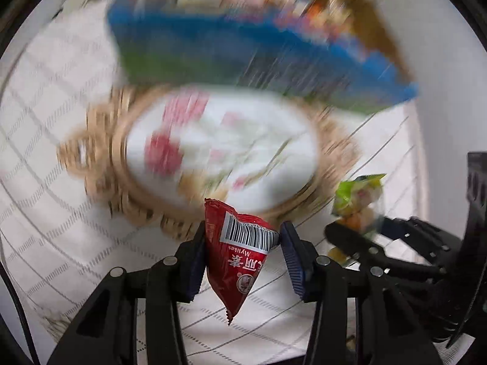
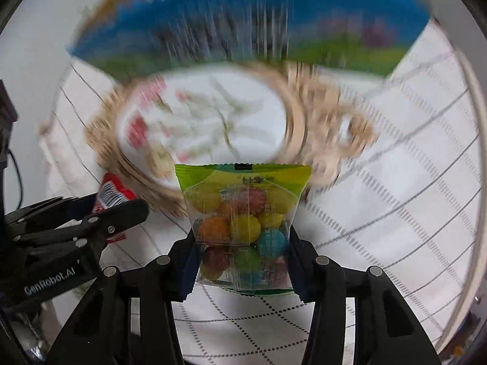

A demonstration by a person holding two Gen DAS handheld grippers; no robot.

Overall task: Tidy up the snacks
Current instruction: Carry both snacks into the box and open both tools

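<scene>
- Nearest, the left gripper point(image 1: 242, 245) is clamped on a red packet point(image 1: 240, 261).
- Alongside, the right gripper point(image 2: 242, 255) pinches a candy bag point(image 2: 243, 228).
- Both hang above the checked tabletop point(image 1: 45, 213).
- Beyond, blurred, sit a basket point(image 1: 100, 167) and a blue box point(image 1: 243, 51).
</scene>
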